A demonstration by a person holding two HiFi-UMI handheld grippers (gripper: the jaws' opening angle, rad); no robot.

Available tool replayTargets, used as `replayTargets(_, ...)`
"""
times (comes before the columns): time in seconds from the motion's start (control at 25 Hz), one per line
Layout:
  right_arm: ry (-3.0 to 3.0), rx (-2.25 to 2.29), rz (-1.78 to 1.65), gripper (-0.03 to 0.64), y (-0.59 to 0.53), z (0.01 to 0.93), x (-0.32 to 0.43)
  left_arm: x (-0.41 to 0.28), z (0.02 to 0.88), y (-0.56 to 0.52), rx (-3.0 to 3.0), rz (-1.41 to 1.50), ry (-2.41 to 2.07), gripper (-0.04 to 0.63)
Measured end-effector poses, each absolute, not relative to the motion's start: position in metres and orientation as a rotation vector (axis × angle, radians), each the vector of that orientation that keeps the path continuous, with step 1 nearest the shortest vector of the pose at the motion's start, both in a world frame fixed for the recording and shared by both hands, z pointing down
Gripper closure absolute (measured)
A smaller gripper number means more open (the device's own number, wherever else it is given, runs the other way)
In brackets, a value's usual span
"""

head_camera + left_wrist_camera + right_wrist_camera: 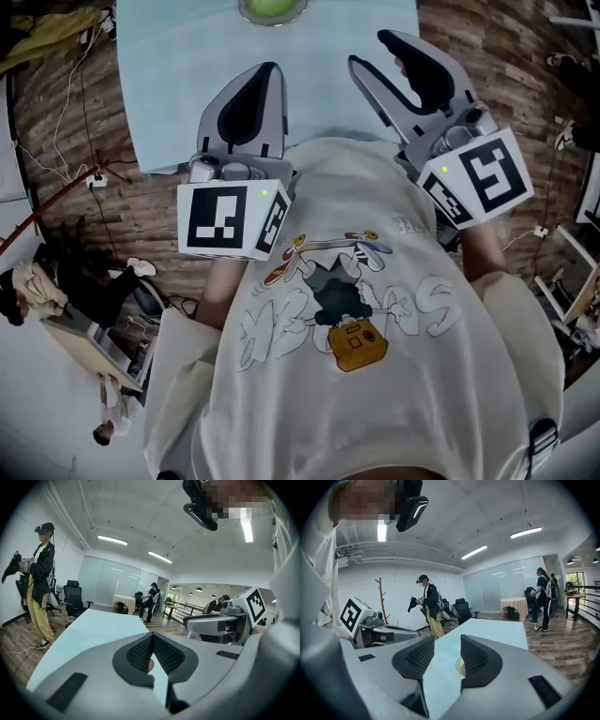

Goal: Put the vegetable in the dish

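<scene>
Green round vegetable [272, 7] is in neither hand-held gripper. The left hand-held gripper [267, 70] has its jaws together and the right hand-held gripper [367, 47] has them slightly apart. Both are empty, held before the person's chest and aimed slightly downward over the pale blue worktop [169, 84]. The vegetable sits in the clear glass dish [302, 11] at the far edge.

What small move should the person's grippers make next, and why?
Probably ease the right gripper forward over the table. Its jaws stand apart and empty, and the left gripper is shut. Both are held close to the person's chest, while the dish, with something green in it, lies well ahead.
</scene>
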State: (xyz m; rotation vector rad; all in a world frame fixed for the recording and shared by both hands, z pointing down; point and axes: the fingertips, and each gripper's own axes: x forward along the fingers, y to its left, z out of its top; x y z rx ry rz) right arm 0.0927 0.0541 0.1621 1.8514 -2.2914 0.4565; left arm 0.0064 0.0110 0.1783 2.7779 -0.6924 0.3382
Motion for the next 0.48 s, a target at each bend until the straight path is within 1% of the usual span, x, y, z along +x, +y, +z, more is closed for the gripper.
replayTargets(0.48, -2.282, 1.913, 0.48, 0.428, 0.0564, 0.1605, 0.0864, 0.0114, 0.175, 0.0167, 2.802, 0.336, -0.642, 0.589)
